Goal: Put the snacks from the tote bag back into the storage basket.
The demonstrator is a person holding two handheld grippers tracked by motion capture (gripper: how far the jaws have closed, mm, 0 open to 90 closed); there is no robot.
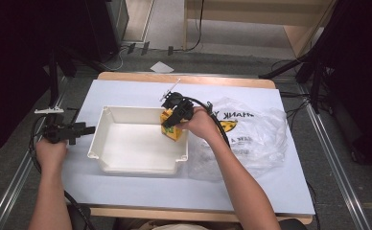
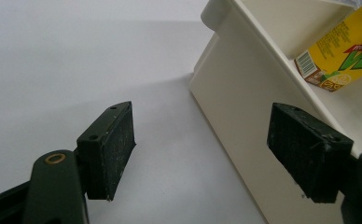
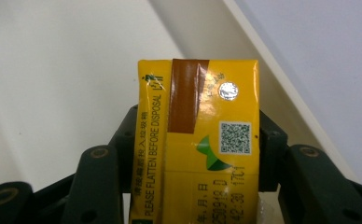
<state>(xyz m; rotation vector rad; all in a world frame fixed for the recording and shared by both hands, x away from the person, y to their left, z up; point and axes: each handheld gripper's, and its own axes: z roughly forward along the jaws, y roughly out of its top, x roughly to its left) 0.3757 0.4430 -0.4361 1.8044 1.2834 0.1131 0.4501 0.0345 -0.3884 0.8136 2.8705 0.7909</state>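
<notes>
Overhead, the high view counts one white bin (image 1: 138, 163), one crumpled plastic bag (image 1: 256, 134) to its right, one yellow drink carton (image 1: 170, 128) and two grippers on the pale table (image 1: 126, 191). The right gripper (image 1: 174, 117) holds the carton at the bin's far right corner, inside the rim; the left gripper (image 1: 86, 130) hovers just left of the bin's outer wall. Next, the left gripper view shows its two pads (image 2: 109, 149) spread wide with nothing between them, the bin wall (image 2: 244, 107) beside one pad, the carton (image 2: 337, 60) beyond. Lastly, the right gripper view shows the carton (image 3: 198, 140) squarely between both jaws, which flank its sides above the bin floor (image 3: 53, 84).
</notes>
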